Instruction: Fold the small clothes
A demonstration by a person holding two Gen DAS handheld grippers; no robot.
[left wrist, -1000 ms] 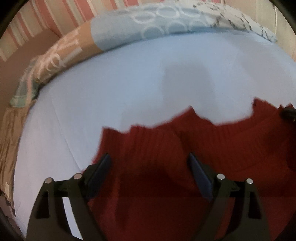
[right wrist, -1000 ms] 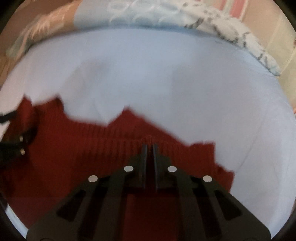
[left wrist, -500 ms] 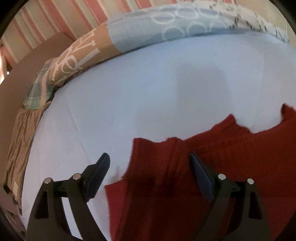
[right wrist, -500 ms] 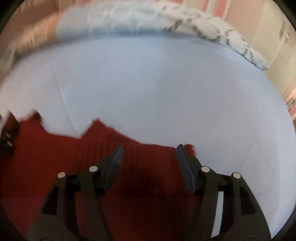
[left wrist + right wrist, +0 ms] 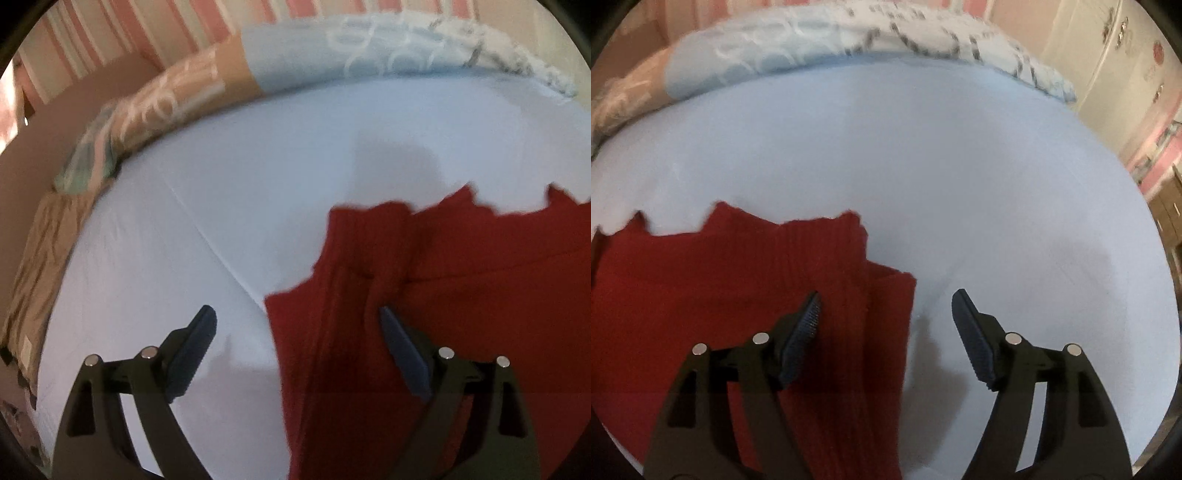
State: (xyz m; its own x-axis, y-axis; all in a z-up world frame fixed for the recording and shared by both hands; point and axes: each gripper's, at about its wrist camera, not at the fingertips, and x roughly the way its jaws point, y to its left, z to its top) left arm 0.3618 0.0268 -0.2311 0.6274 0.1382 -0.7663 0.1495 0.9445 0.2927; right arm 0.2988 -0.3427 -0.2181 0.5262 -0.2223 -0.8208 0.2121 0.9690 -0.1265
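Note:
A dark red ribbed knit garment [image 5: 461, 295] lies flat on a pale blue sheet [image 5: 277, 177]. In the left wrist view it fills the lower right. My left gripper [image 5: 295, 325] is open and empty over the garment's left edge, which lies between the fingers. In the right wrist view the garment [image 5: 720, 288] fills the lower left on the sheet [image 5: 960, 166]. My right gripper [image 5: 886, 310] is open and empty over the garment's right edge, with its left finger above the cloth and its right finger above the sheet.
A patterned blue, white and tan quilt [image 5: 332, 62] is bunched along the bed's far edge, also in the right wrist view [image 5: 849, 40]. A tan crumpled cloth [image 5: 37, 266] hangs at the left side. A striped wall [image 5: 147, 33] stands behind.
My right gripper was shut on the garment's edge and has opened and let go. Both grippers have moved outward, the left to the left, the right to the right, toward the garment's side edges.

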